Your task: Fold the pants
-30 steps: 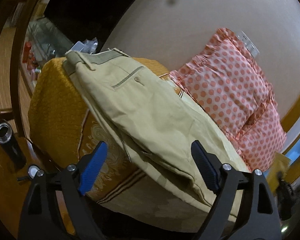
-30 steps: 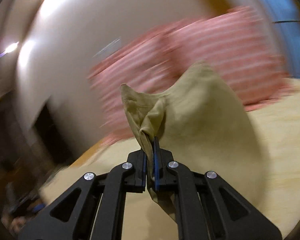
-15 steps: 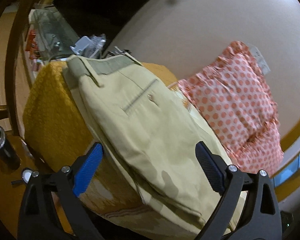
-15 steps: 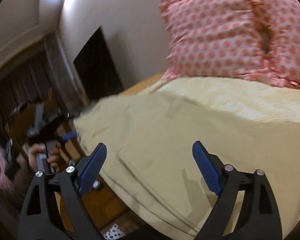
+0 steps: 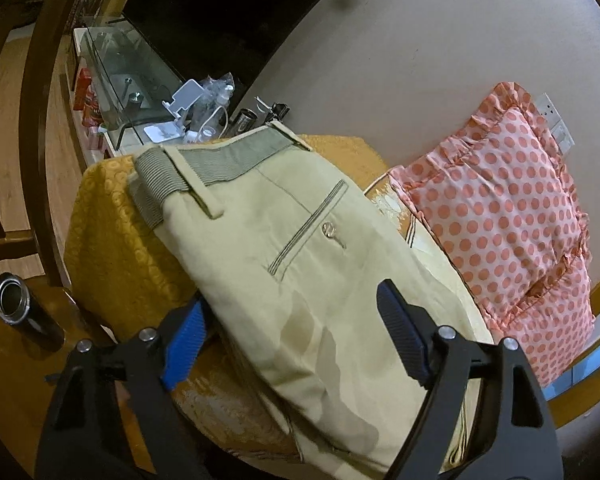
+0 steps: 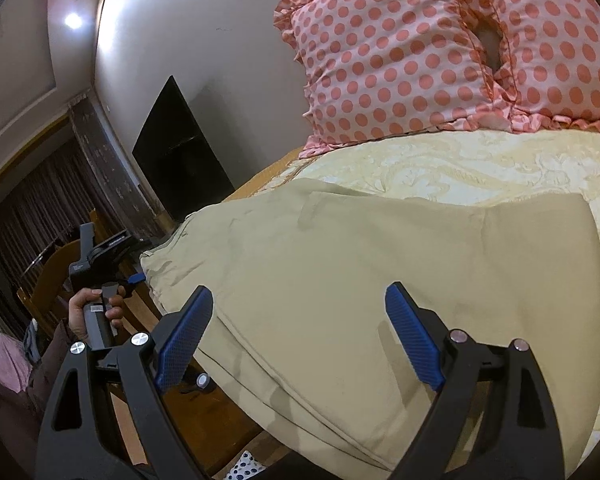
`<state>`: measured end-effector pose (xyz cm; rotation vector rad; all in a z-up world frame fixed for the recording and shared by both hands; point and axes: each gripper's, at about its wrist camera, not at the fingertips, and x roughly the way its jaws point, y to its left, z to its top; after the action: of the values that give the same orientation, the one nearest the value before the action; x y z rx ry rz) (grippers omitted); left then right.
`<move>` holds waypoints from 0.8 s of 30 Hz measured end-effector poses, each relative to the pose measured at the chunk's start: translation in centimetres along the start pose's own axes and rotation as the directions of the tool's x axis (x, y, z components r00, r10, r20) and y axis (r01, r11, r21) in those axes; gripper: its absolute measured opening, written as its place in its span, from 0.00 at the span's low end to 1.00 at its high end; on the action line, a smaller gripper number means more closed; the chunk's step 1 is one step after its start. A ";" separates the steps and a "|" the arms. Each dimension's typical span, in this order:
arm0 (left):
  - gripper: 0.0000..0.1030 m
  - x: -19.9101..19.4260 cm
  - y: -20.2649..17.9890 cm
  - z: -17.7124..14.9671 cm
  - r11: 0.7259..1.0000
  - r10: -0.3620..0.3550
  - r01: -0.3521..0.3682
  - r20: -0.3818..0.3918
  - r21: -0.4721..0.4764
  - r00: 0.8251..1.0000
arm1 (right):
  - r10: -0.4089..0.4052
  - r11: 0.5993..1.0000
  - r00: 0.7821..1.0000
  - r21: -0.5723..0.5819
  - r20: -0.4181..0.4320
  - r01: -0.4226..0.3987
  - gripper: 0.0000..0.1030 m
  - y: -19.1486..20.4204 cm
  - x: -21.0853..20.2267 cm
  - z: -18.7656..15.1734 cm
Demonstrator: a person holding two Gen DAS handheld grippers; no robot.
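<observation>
The beige pants (image 5: 292,264) lie flat on the bed, waistband at the far end, a back pocket with a button facing up. They also show in the right wrist view (image 6: 380,280), folded over with a straight edge at the right. My left gripper (image 5: 296,340) is open and empty just above the pants near their near end. My right gripper (image 6: 300,332) is open and empty over the folded cloth. The left gripper, held in a hand, shows in the right wrist view (image 6: 100,264) at the bed's left edge.
A yellow bedspread (image 5: 112,232) covers the bed (image 6: 480,168). Pink polka-dot pillows (image 5: 500,216) lean on the wall at the head (image 6: 420,48). A cluttered glass-topped side table (image 5: 140,92) stands beyond the waistband. A dark metal cup (image 5: 16,308) stands on wooden furniture at left.
One second ago my right gripper was shut on a lifted pant end; it has let go, opened, and the cloth now lies flat. My left gripper moved closer along the pants.
</observation>
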<state>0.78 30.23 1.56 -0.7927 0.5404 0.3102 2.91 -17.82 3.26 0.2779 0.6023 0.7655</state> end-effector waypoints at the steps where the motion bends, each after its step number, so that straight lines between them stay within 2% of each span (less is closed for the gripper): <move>1: 0.76 0.1 -0.1 0.1 1.000 0.004 -0.004 0.002 -0.007 1.000 | 0.001 1.000 1.000 0.004 0.001 -0.001 0.87 -0.2 -0.1 -0.1; 2: 0.67 0.3 0.1 0.2 0.999 0.014 -0.014 0.005 -0.032 1.000 | 0.002 1.000 1.000 0.007 0.002 -0.002 0.87 -0.4 -0.2 -0.1; 3: 0.44 0.5 0.2 0.4 0.998 0.023 -0.023 0.001 -0.050 1.000 | 0.003 1.000 1.000 0.011 0.007 -0.003 0.87 -0.6 -0.5 -0.2; 5: 0.14 0.8 0.7 0.6 0.995 0.074 -0.074 -0.002 -0.063 0.997 | 0.003 1.000 1.000 0.018 0.019 -0.003 0.87 -1.1 -1.1 -0.1; 7: 0.11 0.6 -0.4 0.9 0.995 0.102 -0.103 0.006 0.007 0.995 | -0.004 1.000 0.999 0.031 0.041 0.002 0.87 -1.9 -2.0 0.1; 9: 0.10 -0.6 -3.9 1.0 0.979 0.125 -0.135 0.076 0.151 0.989 | -0.017 0.999 0.998 0.049 0.066 0.013 0.87 -2.8 -3.0 0.4; 11: 0.09 -2.4 -8.3 0.8 0.950 0.073 -0.113 0.144 0.291 0.987 | -0.033 0.997 0.995 0.076 0.096 0.026 0.87 -3.7 -4.1 0.8; 12: 0.08 -3.5 -11.9 0.2 0.918 0.006 -0.069 0.161 0.391 0.987 | -0.044 0.995 0.992 0.098 0.117 0.032 0.87 -4.5 -4.9 1.0; 13: 0.07 -4.1 -14.0 -0.4 0.892 -0.031 -0.048 0.165 0.449 0.986 | -0.054 0.993 0.990 0.114 0.130 0.039 0.88 -4.9 -5.4 1.2; 14: 0.07 -4.8 -16.9 -1.6 0.849 -0.085 -0.015 0.164 0.528 0.983 | -0.071 0.989 0.986 0.136 0.148 0.051 0.88 -5.6 -6.1 1.3; 16: 0.07 -6.2 -22.7 -5.4 0.725 -0.217 0.087 0.107 0.683 0.970 | -0.095 0.983 0.979 0.171 0.180 0.064 0.88 -6.6 -7.5 1.5; 17: 0.06 -6.7 -24.9 -7.4 0.657 -0.276 0.145 0.056 0.740 0.960 | -0.104 0.980 0.975 0.189 0.194 0.067 0.88 -7.1 -8.2 1.5; 18: 0.06 -7.2 -27.3 -10.4 0.564 -0.339 0.224 -0.025 0.795 0.940 | -0.117 0.974 0.971 0.216 0.210 0.071 0.88 -7.7 -9.1 1.5; 19: 0.06 -7.4 -28.7 -13.0 0.487 -0.372 0.280 -0.094 0.827 0.924 | -0.123 0.968 0.967 0.243 0.224 0.067 0.88 -8.3 -9.8 1.5; 20: 0.06 -7.5 -29.8 -15.9 0.405 -0.388 0.330 -0.167 0.853 0.907 | -0.128 0.960 0.964 0.274 0.235 0.061 0.88 -8.9 -10.5 1.4; 21: 0.07 -7.4 -30.6 -19.7 0.303 -0.384 0.387 -0.260 0.871 0.886 | -0.133 0.944 0.960 0.326 0.247 0.047 0.89 -10.1 -11.5 1.2; 22: 0.07 -7.2 -30.8 -21.8 0.248 -0.373 0.419 -0.313 0.874 0.874 | -0.135 0.933 0.958 0.358 0.251 0.038 0.89 -10.8 -11.9 1.0; 23: 0.07 -6.7 -30.8 -25.0 0.168 -0.342 0.475 -0.401 0.864 0.850 | -0.141 0.918 0.957 0.395 0.254 0.031 0.90 -11.6 -12.4 0.8; 24: 0.07 -6.2 -30.5 -26.8 0.128 -0.309 0.504 -0.449 0.854 0.838 | -0.142 0.897 0.957 0.442 0.252 0.016 0.90 -12.8 -12.9 0.5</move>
<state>0.48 -10.43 7.58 0.3321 0.5181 -0.6497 3.13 -35.96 3.25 0.7594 0.5077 0.4907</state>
